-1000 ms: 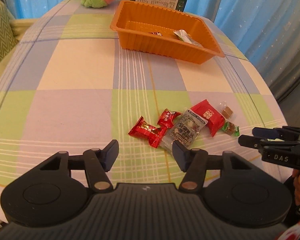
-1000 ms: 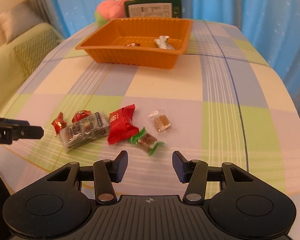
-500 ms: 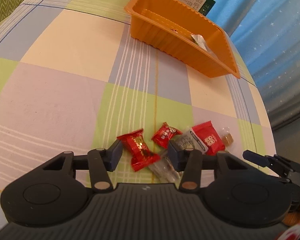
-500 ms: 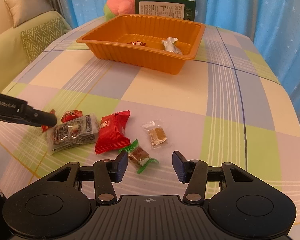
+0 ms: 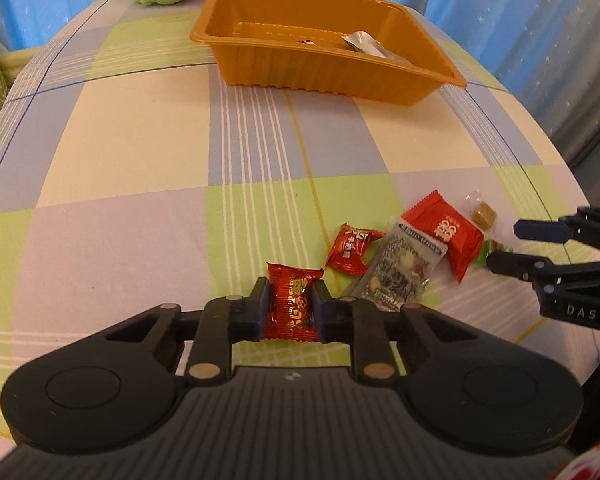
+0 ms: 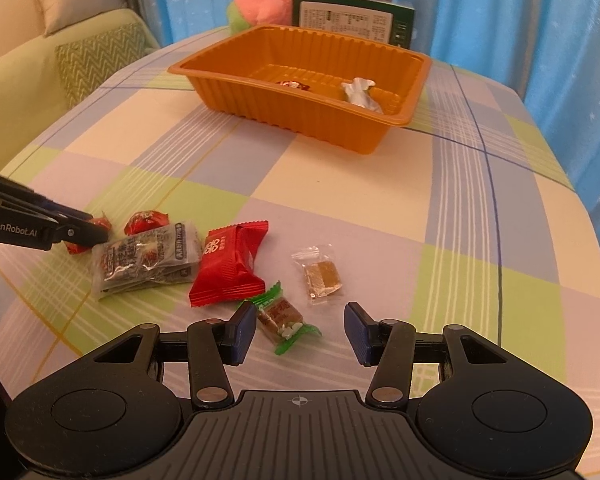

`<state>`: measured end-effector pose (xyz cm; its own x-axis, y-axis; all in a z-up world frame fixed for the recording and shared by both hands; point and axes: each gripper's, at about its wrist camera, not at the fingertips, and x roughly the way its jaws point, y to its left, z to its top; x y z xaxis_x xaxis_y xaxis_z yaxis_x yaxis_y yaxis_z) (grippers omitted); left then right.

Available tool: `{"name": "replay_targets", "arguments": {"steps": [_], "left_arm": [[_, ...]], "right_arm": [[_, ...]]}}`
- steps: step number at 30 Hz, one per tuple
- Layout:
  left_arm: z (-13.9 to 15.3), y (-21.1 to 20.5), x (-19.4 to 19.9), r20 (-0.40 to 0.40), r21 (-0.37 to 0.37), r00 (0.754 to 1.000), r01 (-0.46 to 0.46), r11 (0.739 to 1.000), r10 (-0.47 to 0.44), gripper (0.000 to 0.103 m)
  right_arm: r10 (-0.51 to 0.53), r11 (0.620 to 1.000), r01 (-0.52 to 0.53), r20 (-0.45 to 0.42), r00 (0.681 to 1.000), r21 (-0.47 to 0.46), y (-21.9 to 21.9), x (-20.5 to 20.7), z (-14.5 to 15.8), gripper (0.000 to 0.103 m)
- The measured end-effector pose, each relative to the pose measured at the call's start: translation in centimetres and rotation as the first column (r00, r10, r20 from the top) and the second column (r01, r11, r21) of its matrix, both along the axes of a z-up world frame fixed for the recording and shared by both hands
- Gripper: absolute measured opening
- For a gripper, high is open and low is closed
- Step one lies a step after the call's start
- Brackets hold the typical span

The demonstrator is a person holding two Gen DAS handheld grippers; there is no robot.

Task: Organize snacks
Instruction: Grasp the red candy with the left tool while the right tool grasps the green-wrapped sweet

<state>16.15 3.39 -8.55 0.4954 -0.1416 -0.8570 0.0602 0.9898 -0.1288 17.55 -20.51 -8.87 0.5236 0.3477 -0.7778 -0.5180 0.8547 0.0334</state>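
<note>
**Left clamped on red candy, right spread over green-wrapped sweet**

Left gripper closed tight on a red foil candy, pads pressing both sides of the wrapper, low over the checked tablecloth. Right gripper wide apart, holding nothing, straddling a green-wrapped sweet lying on the cloth between its fingers. Just beyond: a large red packet, touching a grey clear-film snack pack; a small red candy behind that; a clear-wrapped brown cube slightly apart to the right. Farther back, an orange ribbed tray with a silver-wrapped piece and a red-and-white wrapper inside. Behind the tray, a green printed box and a pink-and-green plush toy.
</note>
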Motion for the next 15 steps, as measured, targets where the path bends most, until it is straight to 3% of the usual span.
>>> {"name": "replay_targets", "arguments": {"steps": [3,7,10,15], "left_arm": [[0.0,-0.2,-0.1,0.004,0.024,1.0,0.018,1.0,-0.018,0.02],[-0.1,-0.4,-0.3,0.017,0.037,0.999,0.03,0.999,-0.031,0.02],[-0.1,-0.4,-0.4,0.021,0.041,0.999,0.032,0.999,-0.033,0.02],[-0.1,-0.8,-0.5,0.021,0.066,0.999,0.046,0.997,-0.048,0.02]], "right_arm": [[0.046,0.999,-0.045,0.013,0.999,-0.025,0.6,-0.1,-0.1,0.049],[0.109,0.991,-0.108,0.011,0.994,-0.073,1.3,-0.3,-0.8,0.032],[0.087,0.995,-0.087,-0.006,0.996,-0.041,1.1,-0.2,-1.0,0.02],[0.056,0.998,-0.056,-0.005,0.998,-0.029,1.0,-1.1,-0.8,0.02]]}}
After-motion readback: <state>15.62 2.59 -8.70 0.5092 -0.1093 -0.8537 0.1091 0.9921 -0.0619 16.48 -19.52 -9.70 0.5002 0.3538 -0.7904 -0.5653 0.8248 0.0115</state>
